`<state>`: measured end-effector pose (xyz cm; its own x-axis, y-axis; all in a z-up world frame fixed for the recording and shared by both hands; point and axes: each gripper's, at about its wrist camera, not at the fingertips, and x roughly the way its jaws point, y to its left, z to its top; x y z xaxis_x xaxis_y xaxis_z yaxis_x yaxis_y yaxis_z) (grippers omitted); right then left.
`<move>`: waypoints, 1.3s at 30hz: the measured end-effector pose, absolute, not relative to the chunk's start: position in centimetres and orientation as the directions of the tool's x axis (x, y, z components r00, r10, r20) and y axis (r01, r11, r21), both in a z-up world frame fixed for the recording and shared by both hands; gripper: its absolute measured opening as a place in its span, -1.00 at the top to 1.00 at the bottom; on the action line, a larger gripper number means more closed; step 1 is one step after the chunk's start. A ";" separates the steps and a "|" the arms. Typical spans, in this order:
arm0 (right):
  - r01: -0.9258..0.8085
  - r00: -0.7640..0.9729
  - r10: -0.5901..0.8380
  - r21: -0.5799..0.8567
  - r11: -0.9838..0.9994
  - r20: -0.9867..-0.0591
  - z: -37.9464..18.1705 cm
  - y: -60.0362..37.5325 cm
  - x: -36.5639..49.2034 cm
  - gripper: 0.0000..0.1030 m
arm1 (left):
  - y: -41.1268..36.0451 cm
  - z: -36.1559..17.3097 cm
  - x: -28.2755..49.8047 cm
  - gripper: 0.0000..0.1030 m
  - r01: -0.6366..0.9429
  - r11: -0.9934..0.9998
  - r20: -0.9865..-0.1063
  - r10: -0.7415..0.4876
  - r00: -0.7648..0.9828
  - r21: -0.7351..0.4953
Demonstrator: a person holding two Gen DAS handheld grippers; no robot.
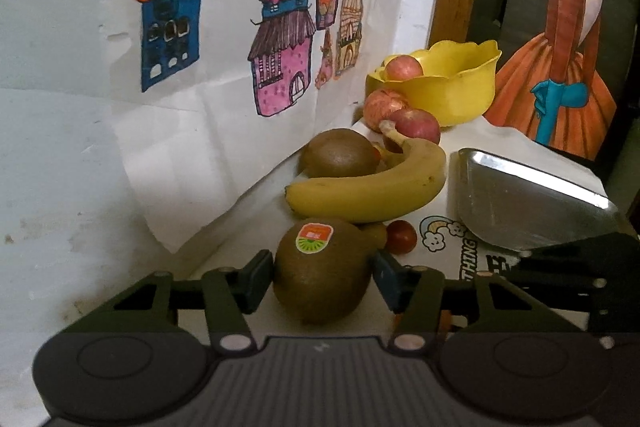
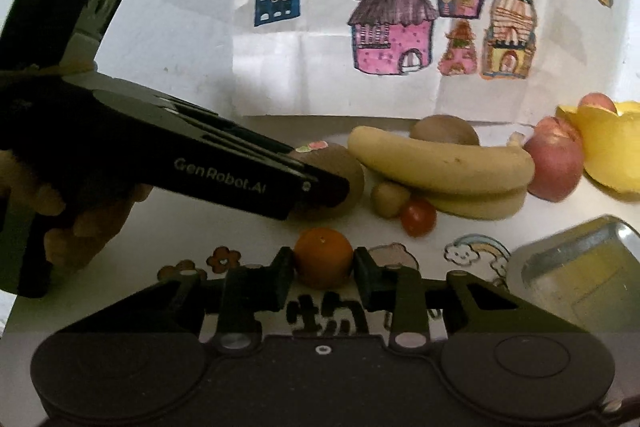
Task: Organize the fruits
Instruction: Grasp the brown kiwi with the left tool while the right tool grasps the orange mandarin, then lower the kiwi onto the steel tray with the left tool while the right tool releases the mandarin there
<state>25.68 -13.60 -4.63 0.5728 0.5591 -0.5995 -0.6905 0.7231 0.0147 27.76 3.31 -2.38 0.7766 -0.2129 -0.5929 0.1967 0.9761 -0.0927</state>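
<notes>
While my left gripper [image 1: 323,277] clenches the stickered kiwi [image 1: 323,269] on the table [image 1: 224,247] just in front of the banana [image 1: 372,191], my right gripper [image 2: 323,273] pinches a small orange [image 2: 324,261] near the metal tray [image 2: 576,275].

"genrobot.ai" in pale letters on the side of the left tool [image 2: 320,187]; "thing", partly cut off, printed on the counter [image 1: 470,259]; kiwi sticker [image 1: 314,237] illegible.

Bare tabletop [image 2: 248,227] between grippers — bananas [image 2: 440,163], cherry tomato [image 2: 418,217], metal tray [image 2: 576,279] crowding the right.
</notes>
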 end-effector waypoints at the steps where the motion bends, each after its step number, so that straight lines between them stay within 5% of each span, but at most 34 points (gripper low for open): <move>1: -0.688 0.574 0.558 0.017 0.726 -0.599 -4.6 -13.9 25.5 0.32 | 3.3 -2.5 27.9 -0.18 0.196 0.976 -0.599 -0.213 0.772 -0.094; 18: -0.557 0.673 0.485 0.049 0.829 -0.558 -3.2 -22.0 21.0 0.32 | 1.7 -2.8 25.4 -0.15 0.186 0.975 -0.613 -0.220 0.759 -0.120; 39: -0.202 0.837 0.188 0.028 0.979 -0.514 -2.5 -35.4 17.6 0.32 | -13.4 -2.0 27.3 -0.15 0.408 0.897 -0.562 -0.428 0.708 -0.169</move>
